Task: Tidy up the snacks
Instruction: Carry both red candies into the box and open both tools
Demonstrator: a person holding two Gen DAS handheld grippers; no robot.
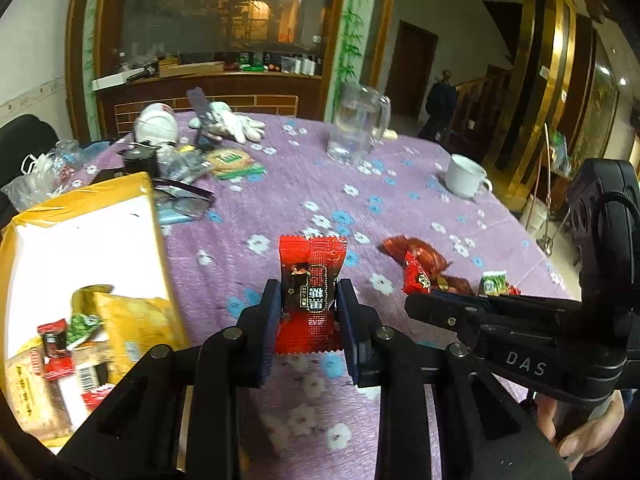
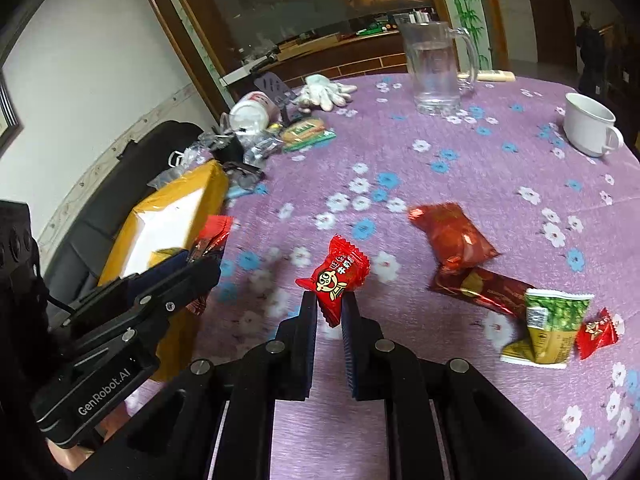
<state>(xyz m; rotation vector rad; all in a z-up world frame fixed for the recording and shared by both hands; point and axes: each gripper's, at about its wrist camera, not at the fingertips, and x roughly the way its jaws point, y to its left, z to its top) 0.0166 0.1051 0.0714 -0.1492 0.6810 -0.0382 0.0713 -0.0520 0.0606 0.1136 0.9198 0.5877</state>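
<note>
My left gripper (image 1: 308,300) is shut on a red and black snack packet (image 1: 310,292), held upright above the purple floral tablecloth (image 1: 304,176). My right gripper (image 2: 330,304) is shut on a small red candy packet (image 2: 334,278) above the cloth. A yellow box (image 1: 80,248) with several snack packets inside sits to the left. In the right wrist view the box (image 2: 168,216) lies left of the left gripper (image 2: 192,260). Loose snacks lie on the cloth: a red packet (image 2: 454,236), a long red bar (image 2: 480,288), a green pea packet (image 2: 550,326) and a small red candy (image 2: 598,332).
A glass pitcher (image 2: 434,68) and a white mug (image 2: 590,128) stand at the far side. White gloves (image 2: 326,90), a white jar (image 2: 250,112), biscuit packs (image 2: 306,130), glasses (image 1: 180,198) and plastic wrappers clutter the back left. A black chair (image 2: 104,208) stands beside the table.
</note>
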